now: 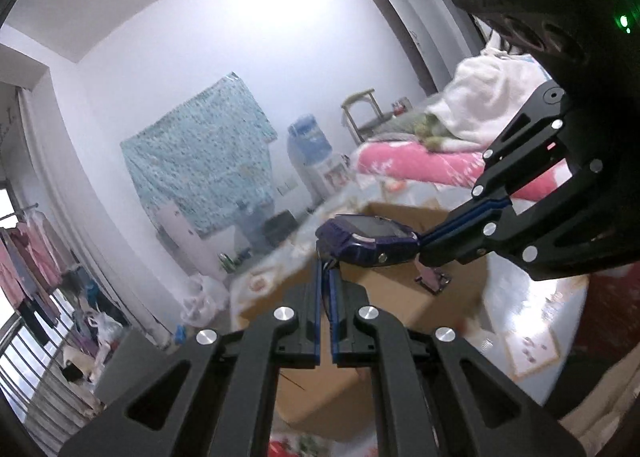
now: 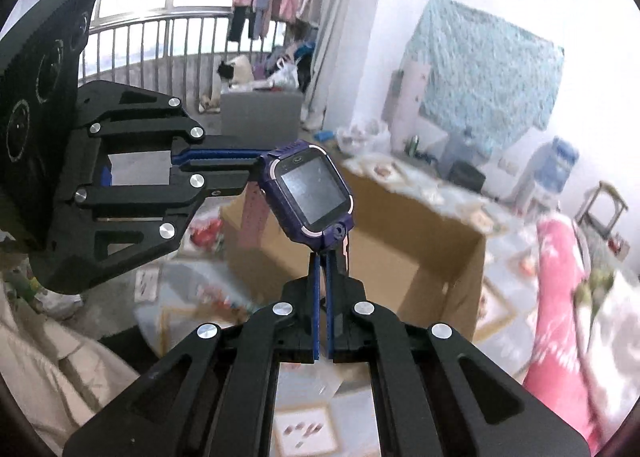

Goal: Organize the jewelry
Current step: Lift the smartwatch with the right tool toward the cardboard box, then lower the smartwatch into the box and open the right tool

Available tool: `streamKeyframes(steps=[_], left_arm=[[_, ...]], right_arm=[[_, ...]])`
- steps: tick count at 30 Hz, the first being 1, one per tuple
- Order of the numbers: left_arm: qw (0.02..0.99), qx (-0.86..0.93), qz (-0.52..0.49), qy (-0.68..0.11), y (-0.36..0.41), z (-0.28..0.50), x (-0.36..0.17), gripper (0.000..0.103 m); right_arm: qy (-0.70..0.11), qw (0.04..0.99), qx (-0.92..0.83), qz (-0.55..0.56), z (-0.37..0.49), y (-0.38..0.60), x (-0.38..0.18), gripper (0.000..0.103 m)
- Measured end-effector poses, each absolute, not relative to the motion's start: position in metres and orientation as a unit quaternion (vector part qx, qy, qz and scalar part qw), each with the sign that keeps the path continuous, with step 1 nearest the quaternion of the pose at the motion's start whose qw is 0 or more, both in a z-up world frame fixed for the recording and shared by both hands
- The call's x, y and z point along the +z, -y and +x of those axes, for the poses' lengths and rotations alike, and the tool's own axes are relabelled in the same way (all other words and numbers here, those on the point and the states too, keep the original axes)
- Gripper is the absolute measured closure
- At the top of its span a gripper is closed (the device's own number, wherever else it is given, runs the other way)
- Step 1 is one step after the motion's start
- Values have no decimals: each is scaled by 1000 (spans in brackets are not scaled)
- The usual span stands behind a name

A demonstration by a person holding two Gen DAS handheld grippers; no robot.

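Both grippers are gripping one purple watch (image 2: 310, 193), holding it in the air above an open cardboard box (image 2: 400, 257)

1. Left gripper (image 1: 326, 263): the jaws are closing fully on the strap stub at one end of the case. In the right wrist view this gripper (image 2: 256, 167) is entering level from the left and meeting the case's upper-left corner.

2. Right gripper (image 2: 322, 257): the jaws are pinching the pink strap where it is leaving the lower end of the case. In the left wrist view it (image 1: 418, 245) is reaching in from the right.

3. Reason for the hold, as a judgement: clamping opposite ends is keeping the watch stretched flat and the screen facing up, so neither strap end is dangling or twisting. This is probably preparing it for straightening or laying down.

4. Loose part: a pink strap tail with a buckle (image 1: 434, 277) is hanging below the right gripper, just above the box.

5. Clearance: the box rim is lying below the watch, well apart from it. The bedding (image 2: 560, 297) to the right is also clear of both grippers. Open room is remaining on all sides; only the hanging buckle risks catching the box edge while lowering
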State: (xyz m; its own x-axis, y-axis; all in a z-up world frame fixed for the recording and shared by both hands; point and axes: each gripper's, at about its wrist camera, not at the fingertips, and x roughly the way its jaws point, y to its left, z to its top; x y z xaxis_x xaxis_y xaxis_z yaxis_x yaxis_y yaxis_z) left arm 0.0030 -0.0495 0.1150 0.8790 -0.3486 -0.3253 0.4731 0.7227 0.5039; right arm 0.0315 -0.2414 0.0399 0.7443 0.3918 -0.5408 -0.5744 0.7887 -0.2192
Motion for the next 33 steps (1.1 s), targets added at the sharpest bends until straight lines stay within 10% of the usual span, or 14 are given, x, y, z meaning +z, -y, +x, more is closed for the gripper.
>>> streamKeyframes(steps=[16,24,33], left_arm=[[882,-211,371,-200,61,164,63,98],[832,-238,412,-284,71,185,23,72],[871,-236,335,-271,43,160,58,68]], right_arm=[[-327,847,300,-294,206,217,0,103],[-400,775,259,-415,235,217,-57,95],[-399,806,240,-366,221,241,-27,86]])
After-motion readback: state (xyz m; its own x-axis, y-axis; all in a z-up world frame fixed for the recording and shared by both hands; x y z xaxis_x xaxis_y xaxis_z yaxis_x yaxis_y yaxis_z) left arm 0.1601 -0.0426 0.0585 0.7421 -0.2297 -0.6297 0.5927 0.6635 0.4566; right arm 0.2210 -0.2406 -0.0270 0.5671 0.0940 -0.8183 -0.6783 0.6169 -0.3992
